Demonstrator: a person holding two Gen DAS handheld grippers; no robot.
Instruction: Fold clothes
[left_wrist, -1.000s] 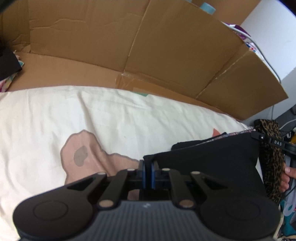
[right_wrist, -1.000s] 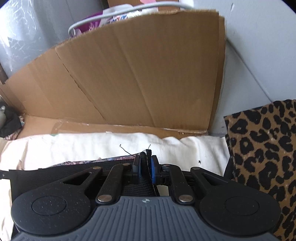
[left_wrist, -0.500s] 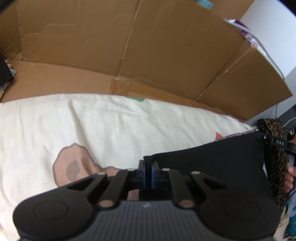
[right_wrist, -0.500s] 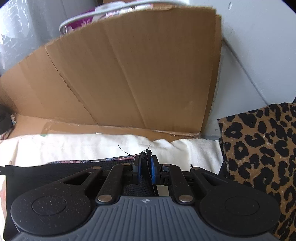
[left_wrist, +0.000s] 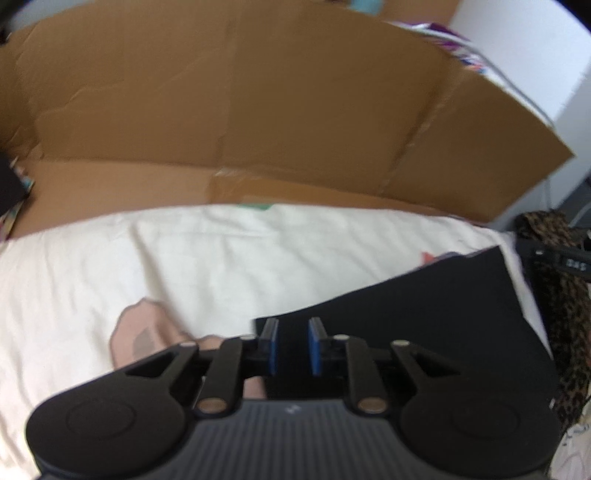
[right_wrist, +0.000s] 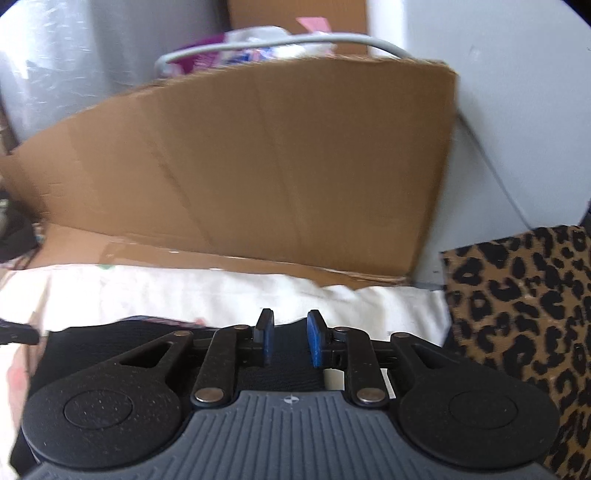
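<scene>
Left wrist view: one cream sheet (left_wrist: 258, 258) covers the surface, with one pink-brown print patch (left_wrist: 144, 332) at 8 o'clock and one cardboard wall (left_wrist: 258, 110) across 12 o'clock. One black garment (left_wrist: 424, 314) lies flat at 4 o'clock. The left gripper (left_wrist: 291, 345) has its jaws opening, two blue pads apart, over the garment's near left corner, not pinching it. Leopard-print fabric (left_wrist: 565, 302) sits at 3 o'clock.

Right wrist view: same cardboard wall (right_wrist: 258, 166), cream sheet (right_wrist: 221, 291). The right gripper (right_wrist: 290, 341) has its jaws opening, with the black garment (right_wrist: 110, 336) edge between the pads, unpressed. One leopard-print fabric (right_wrist: 524, 306) at 3 o'clock.
</scene>
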